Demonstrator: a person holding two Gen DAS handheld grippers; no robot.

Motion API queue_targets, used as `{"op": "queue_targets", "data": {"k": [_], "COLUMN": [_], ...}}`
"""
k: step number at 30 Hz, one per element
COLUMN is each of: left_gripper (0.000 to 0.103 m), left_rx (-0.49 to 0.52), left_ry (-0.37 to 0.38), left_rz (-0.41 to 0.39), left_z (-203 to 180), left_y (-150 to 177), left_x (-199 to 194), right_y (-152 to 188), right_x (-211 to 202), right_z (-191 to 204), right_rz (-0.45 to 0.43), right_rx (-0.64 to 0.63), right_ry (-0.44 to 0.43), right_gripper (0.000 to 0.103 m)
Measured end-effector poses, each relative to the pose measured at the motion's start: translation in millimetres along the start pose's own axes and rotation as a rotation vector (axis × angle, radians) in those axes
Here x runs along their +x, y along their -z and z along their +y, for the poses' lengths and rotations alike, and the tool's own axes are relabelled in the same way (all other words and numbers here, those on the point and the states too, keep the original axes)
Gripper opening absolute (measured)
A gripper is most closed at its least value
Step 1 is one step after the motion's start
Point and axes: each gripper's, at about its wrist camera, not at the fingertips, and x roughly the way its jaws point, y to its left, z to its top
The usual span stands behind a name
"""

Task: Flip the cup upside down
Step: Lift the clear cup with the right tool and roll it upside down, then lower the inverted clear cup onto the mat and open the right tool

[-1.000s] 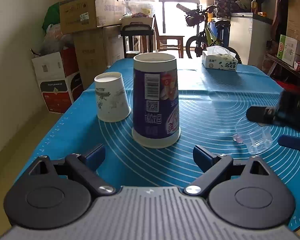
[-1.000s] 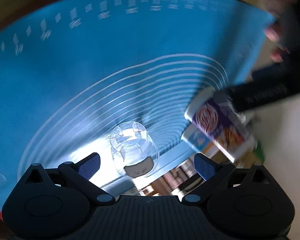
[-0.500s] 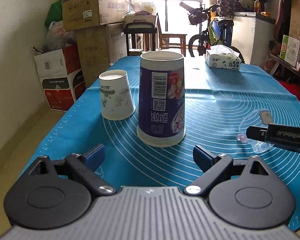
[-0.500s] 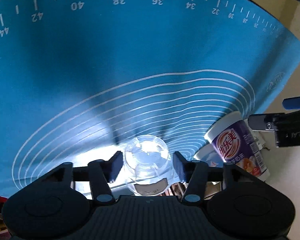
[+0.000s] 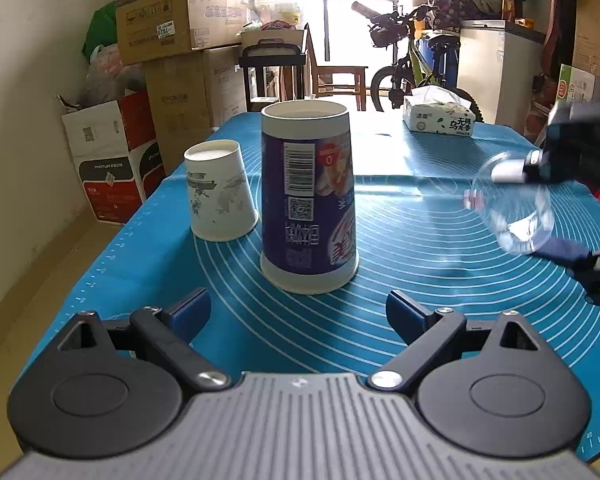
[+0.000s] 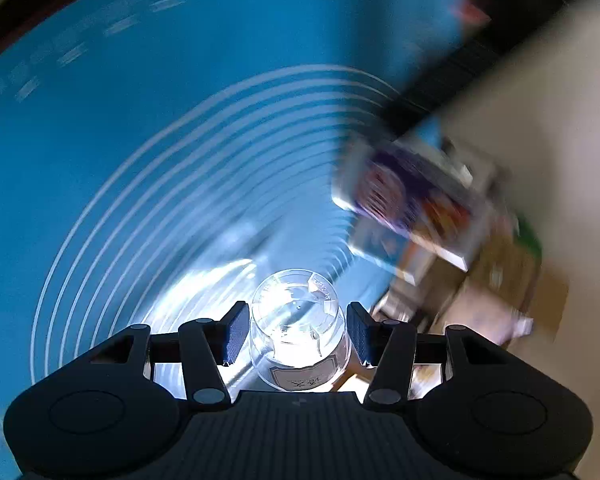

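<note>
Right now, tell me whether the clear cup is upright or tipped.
Tipped: the clear cup hangs sideways above the mat, clamped in the right gripper.

Bright window (image 5: 356, 12), stacked cardboard boxes (image 5: 172, 20), bicycle (image 5: 408, 60), wooden chair (image 5: 340, 76)

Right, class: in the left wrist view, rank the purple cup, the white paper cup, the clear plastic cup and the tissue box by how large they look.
1. purple cup
2. white paper cup
3. clear plastic cup and tissue box: alike in apparent size, and the box stands much farther back, so no ranking.
</note>
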Motion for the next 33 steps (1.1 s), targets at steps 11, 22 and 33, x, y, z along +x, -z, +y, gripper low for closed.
{"op": "queue_targets", "data": {"k": [11, 22, 33], "left_gripper": [0.094, 0.094, 0.094], "left_rx": [0.020, 0.046, 0.067], "left_ry": [0.021, 0.016, 0.018], "left_rz": [0.001, 0.015, 0.033], "left_z": [-12, -23, -35], "left_y": [1, 3, 4], "left_x": [2, 8, 16], "right_y": [66, 121, 141], "right_x": [-5, 25, 38], "right_z": [-49, -25, 6], "right_rz": [0.038, 0.060, 0.027], "right_rx": [0.962, 1.719, 1.985], "right_ry": [0.003, -0.200, -0.217], "right_gripper": [0.050, 0.050, 0.050]}}
